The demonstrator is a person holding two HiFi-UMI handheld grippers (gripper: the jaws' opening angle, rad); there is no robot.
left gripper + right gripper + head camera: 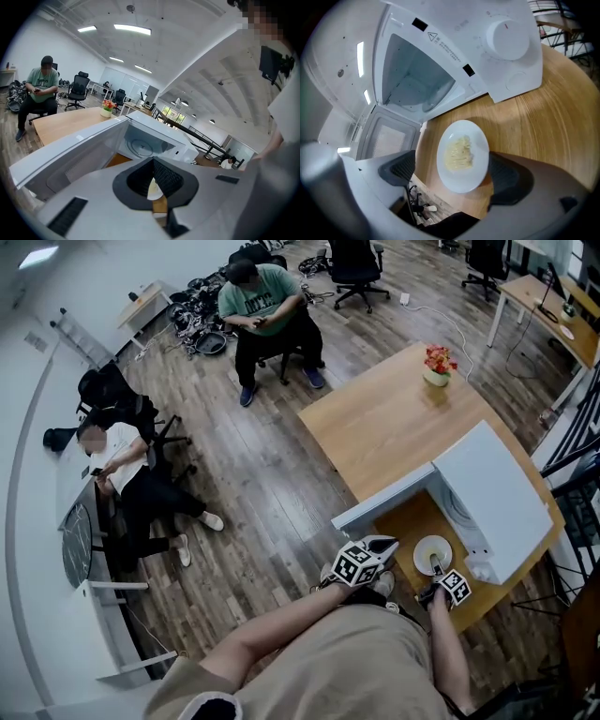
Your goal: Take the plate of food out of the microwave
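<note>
R fingers [401,169] stood spread, released; plate [463,156] lay on table [543,122] between them, before open mw [506,70]. L fingers [167,178] closed, empty.

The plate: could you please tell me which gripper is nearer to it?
Right. The right gripper is at the plate, its open jaws either side of it. The left gripper is apart from it, further left in the head view, by the microwave door.
</note>
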